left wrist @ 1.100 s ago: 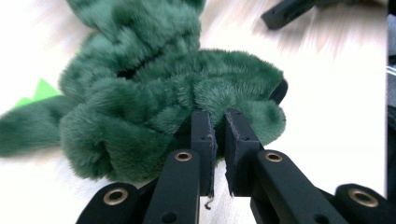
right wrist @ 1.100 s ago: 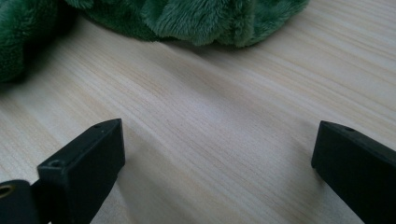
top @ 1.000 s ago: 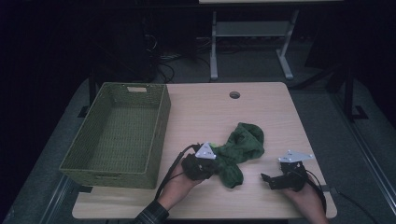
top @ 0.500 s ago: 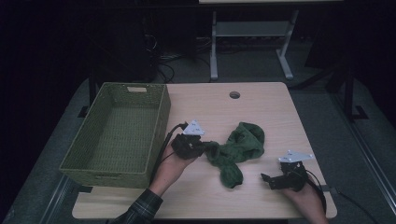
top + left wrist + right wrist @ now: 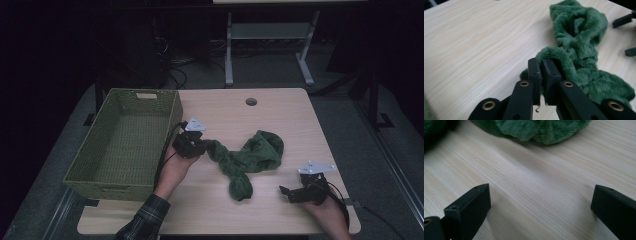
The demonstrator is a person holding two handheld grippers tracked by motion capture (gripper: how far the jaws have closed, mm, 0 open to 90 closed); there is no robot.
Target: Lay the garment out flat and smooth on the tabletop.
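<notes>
A fuzzy green cloth (image 5: 255, 155) lies crumpled on the wooden table (image 5: 280, 110), with one end stretched left. My left gripper (image 5: 202, 145) is shut on that end beside the basket. In the left gripper view its jaws (image 5: 541, 62) pinch a fold of the green cloth (image 5: 579, 32); they have just been opening a touch, with the cloth still between them. My right gripper (image 5: 285, 191) rests near the table's front right, jaws wide open and pointing left. In the right gripper view, my right gripper (image 5: 540, 192) holds nothing, and the cloth (image 5: 531, 128) lies beyond it.
A green woven basket (image 5: 120, 182) stands at the table's left side with nothing inside. A round cable hole (image 5: 251, 101) is at the table's far edge. A metal table frame (image 5: 270, 35) stands behind on the dark floor.
My left gripper has moved up and to the left toward the basket, drawing the cloth's end with it so the cloth stretches out. The right gripper has stayed put.
</notes>
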